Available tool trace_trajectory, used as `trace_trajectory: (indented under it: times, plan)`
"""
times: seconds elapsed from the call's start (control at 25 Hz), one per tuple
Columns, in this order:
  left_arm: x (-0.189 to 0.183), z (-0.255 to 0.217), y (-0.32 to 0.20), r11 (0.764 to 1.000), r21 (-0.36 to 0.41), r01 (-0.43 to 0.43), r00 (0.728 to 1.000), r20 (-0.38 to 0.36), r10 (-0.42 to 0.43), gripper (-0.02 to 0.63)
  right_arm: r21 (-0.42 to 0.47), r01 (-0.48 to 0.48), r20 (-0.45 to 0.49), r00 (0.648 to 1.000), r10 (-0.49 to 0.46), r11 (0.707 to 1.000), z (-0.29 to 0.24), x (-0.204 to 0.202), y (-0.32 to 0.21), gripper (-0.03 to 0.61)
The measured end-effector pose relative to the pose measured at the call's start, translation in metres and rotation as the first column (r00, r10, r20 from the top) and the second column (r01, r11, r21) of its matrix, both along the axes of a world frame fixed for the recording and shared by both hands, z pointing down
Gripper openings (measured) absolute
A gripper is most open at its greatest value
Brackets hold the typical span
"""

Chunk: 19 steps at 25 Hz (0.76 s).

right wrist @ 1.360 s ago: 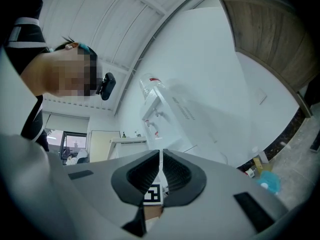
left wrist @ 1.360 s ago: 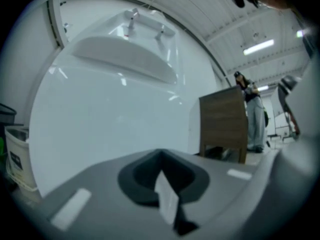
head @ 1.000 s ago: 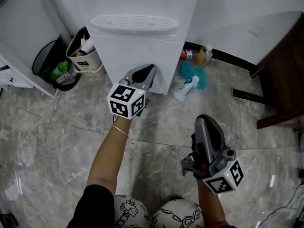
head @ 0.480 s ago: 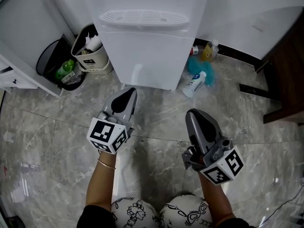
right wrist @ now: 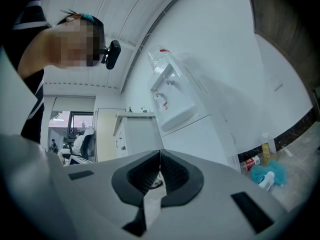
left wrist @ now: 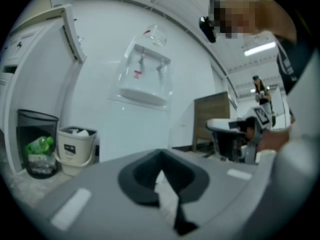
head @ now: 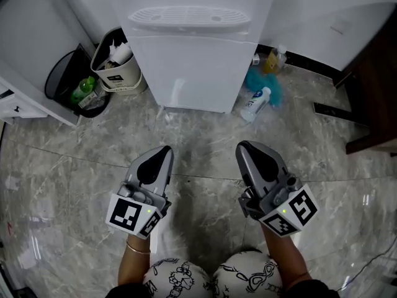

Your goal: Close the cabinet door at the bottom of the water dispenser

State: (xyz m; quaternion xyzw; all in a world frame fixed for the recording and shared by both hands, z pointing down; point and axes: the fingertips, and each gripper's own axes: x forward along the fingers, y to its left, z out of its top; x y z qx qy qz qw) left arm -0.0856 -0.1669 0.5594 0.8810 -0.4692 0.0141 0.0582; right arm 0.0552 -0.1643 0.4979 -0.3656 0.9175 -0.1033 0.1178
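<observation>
The white water dispenser [head: 192, 18] stands at the top middle of the head view, and its bottom cabinet door [head: 198, 73] lies flush with the body. My left gripper [head: 162, 151] hangs low over the marble floor, well short of the door, jaws shut with nothing between them. My right gripper [head: 245, 146] is beside it at about the same height, also shut and empty. In the left gripper view the dispenser [left wrist: 142, 79] rises beyond the closed left gripper [left wrist: 160, 155]. The right gripper view shows the dispenser [right wrist: 175, 104] above the closed right gripper [right wrist: 160, 154].
Left of the dispenser stand a black mesh bin [head: 62, 79] holding a green bottle [head: 84, 90] and a white bucket [head: 116, 70]. To its right a white bottle [head: 255, 103], a blue cloth [head: 262, 82] and a yellow bottle [head: 273, 59] lie on the floor. Dark wooden furniture [head: 375, 104] fills the right edge.
My left gripper has drawn back from the foot of the cabinet door toward the person. The right gripper shifted slightly left and up. Both stayed shut.
</observation>
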Motion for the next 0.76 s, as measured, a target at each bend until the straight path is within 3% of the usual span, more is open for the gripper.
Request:
trace_trajectory:
  times: [0.24, 0.48, 0.76]
  plan:
    - [0.002, -0.017, 0.002, 1.0, 0.026, 0.0, 0.999, -0.048, 0.002, 0.0, -0.003, 0.019, -0.002, 1.0, -0.019, 1.0, 0.0, -0.007, 0.005, 0.015]
    - [0.009, -0.025, 0.005, 0.998, 0.054, -0.018, 1.0, -0.013, 0.019, 0.0, -0.019, 0.02, 0.026, 0.999, -0.019, 1.0, -0.001, -0.006, 0.004, 0.015]
    - [0.021, -0.032, 0.008, 0.996, 0.079, -0.053, 0.998, -0.031, 0.055, 0.0, -0.013, 0.008, 0.009, 1.0, -0.008, 1.0, -0.003, -0.004, 0.008, 0.015]
